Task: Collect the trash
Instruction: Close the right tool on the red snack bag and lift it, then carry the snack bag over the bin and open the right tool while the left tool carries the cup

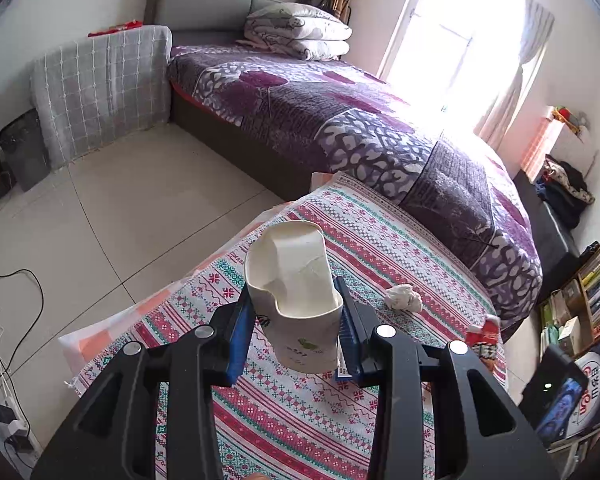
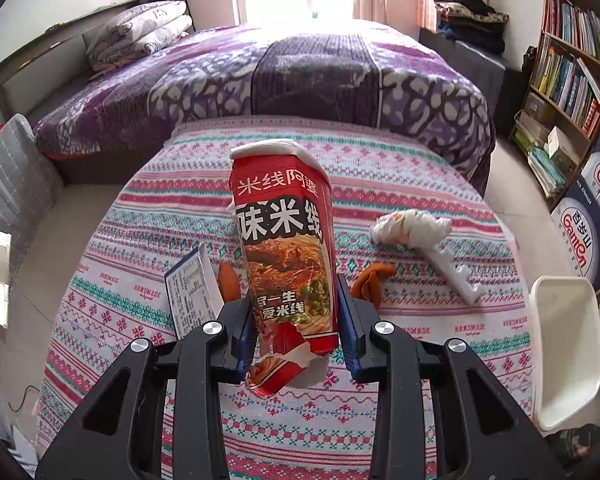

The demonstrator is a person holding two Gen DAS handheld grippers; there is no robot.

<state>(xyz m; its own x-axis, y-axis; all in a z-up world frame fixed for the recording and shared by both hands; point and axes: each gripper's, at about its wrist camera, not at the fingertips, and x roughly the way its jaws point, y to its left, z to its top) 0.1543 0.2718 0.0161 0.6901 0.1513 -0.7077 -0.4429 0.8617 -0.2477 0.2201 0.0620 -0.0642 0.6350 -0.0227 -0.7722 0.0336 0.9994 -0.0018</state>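
My left gripper (image 1: 296,328) is shut on a crushed white paper cup (image 1: 296,292), held above the patterned tablecloth (image 1: 380,240). My right gripper (image 2: 296,320) is shut on a red rice-noodle carton (image 2: 286,240) with a torn lower end, held above the same cloth (image 2: 380,160). On the cloth lie a crumpled tissue (image 1: 403,298), also in the right wrist view (image 2: 410,226), a white plastic strip (image 2: 458,274), orange peel pieces (image 2: 372,278) and a small blue-and-white box (image 2: 192,292). The red carton shows at the table's right edge in the left wrist view (image 1: 485,338).
A purple bed (image 1: 340,112) stands behind the table. A dark bin (image 1: 24,148) stands on the floor by a grey covered cabinet (image 1: 100,88). A bookshelf (image 2: 572,72) and Ganten boxes (image 2: 592,216) are at the right. A white chair (image 2: 568,356) stands beside the table. Cables (image 1: 12,320) lie on the floor.
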